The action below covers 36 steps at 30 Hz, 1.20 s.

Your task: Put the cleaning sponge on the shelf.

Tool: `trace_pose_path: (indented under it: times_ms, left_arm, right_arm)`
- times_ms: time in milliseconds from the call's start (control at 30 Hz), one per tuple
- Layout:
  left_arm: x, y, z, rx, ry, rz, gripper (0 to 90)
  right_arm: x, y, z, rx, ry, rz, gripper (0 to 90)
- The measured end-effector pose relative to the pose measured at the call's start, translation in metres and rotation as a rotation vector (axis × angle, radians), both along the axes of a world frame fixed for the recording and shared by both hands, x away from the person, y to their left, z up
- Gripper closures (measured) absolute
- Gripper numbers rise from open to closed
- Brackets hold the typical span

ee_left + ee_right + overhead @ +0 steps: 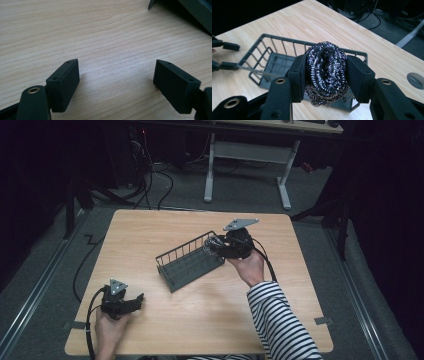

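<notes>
A dark grey wire basket (pixel 172 270) lies at an angle in the middle of the wooden table (pixel 210 320). My right gripper (pixel 216 248) is shut on a shiny steel-wool scourer (pixel 213 243) and hovers over the basket's right end. In the right gripper view the scourer (pixel 326 67) is squeezed between both pads (pixel 298 75), above the basket's near end wall (pixel 352 106). My left gripper (pixel 138 300) rests low near the table's front left. Its jaws stand apart over bare wood (pixel 116 66) with nothing between them. A corner of the basket (pixel 197 11) shows in the left gripper view.
Beyond the table's far edge a white-legged desk (pixel 250 165) stands among loose cables (pixel 155 180) on the grey floor. A round cable hole (pixel 415 80) sits in the tabletop by the right gripper. Bare wood lies between the basket and the front edge.
</notes>
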State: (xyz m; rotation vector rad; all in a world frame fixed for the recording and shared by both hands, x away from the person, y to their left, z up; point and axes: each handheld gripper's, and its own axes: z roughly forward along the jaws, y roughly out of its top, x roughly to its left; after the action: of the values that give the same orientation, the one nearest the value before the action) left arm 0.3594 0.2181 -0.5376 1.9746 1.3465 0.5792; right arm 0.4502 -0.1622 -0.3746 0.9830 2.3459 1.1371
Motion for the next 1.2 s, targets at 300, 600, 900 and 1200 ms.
trace_pose_path:
  times_ms: [300,600,900,1200]
  left_arm:
    - [0.0,0.0,0.0,0.0,0.001,0.0,20.9]
    - [0.0,0.0,0.0,0.0,-0.001,0.001,20.8]
    - [0.0,0.0,0.0,0.0,0.001,0.0,20.8]
    - [0.0,0.0,0.0,0.0,0.002,-0.001,20.7]
  right_arm:
    - [0.026,0.018,-0.016,-0.036,0.049,-0.038,52.0]
    - [0.042,0.029,-0.036,-0.057,0.111,-0.065,50.7]
    - [0.053,0.039,-0.051,-0.097,0.15,-0.069,47.3]
    - [0.053,0.042,-0.057,-0.097,0.178,-0.071,36.7]
